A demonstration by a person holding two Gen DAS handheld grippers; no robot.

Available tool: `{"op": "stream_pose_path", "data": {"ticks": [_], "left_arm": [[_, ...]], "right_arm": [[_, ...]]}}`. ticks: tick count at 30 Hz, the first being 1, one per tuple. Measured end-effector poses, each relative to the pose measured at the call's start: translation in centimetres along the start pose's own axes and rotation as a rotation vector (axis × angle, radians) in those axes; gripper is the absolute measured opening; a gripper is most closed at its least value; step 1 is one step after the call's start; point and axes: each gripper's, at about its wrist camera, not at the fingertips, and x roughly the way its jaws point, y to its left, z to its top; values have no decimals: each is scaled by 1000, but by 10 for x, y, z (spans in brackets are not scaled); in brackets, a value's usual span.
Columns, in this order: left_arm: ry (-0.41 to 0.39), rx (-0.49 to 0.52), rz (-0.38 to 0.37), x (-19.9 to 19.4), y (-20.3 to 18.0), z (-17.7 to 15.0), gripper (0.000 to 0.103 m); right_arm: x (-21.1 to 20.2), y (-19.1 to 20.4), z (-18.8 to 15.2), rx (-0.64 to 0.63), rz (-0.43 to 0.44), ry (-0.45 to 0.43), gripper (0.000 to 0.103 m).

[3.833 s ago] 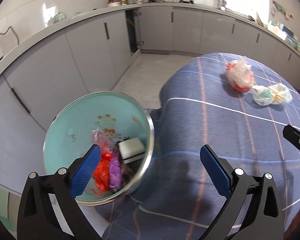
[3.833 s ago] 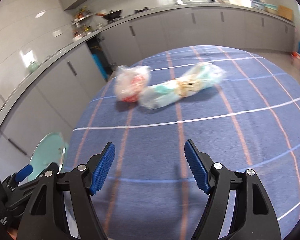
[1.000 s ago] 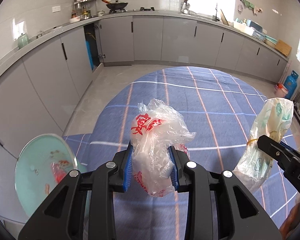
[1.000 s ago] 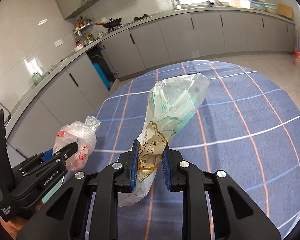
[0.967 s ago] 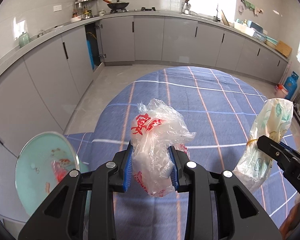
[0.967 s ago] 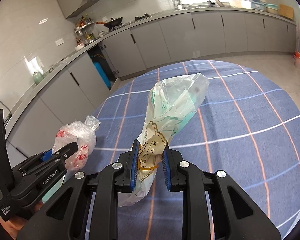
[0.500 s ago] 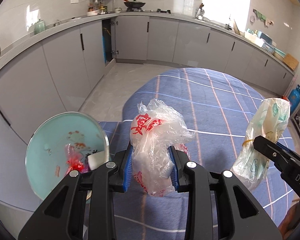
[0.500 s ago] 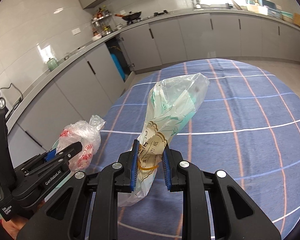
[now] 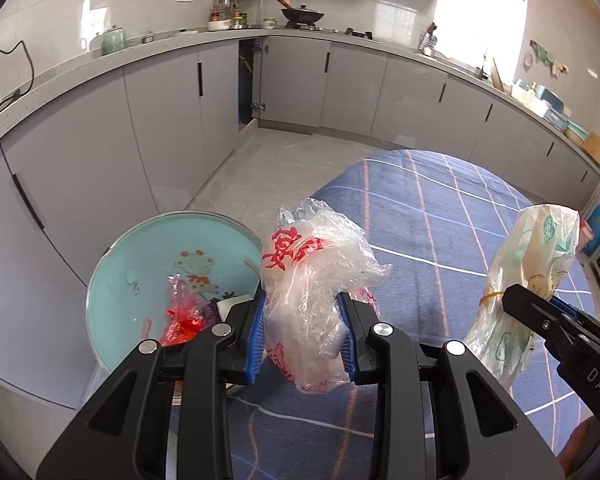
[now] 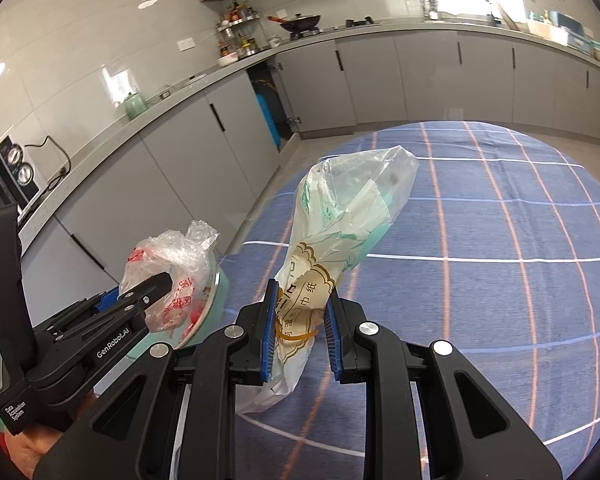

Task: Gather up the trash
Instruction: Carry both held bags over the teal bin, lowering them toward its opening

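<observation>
The left gripper (image 9: 303, 338) clamps its jaws on the red-printed plastic bag (image 9: 314, 280); the right gripper (image 10: 299, 326) clamps the tissue wrapper (image 10: 340, 240). The bin (image 9: 120, 280) lies at nine o'clock, nearer the left gripper.

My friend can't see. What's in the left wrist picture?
The left gripper squeezes a crumpled clear bag with red print. A teal bin with trash sits lower left, and the right gripper holds a greenish bag over the blue tablecloth.
</observation>
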Motion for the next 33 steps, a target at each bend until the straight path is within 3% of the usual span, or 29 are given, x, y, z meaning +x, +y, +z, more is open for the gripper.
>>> {"op": "stream_pose_path", "data": {"ticks": [33], "left_arm": [[-17, -185, 162, -18, 119, -16, 31]], "right_arm": [[42, 120, -10, -197, 164, 75, 22]]}}
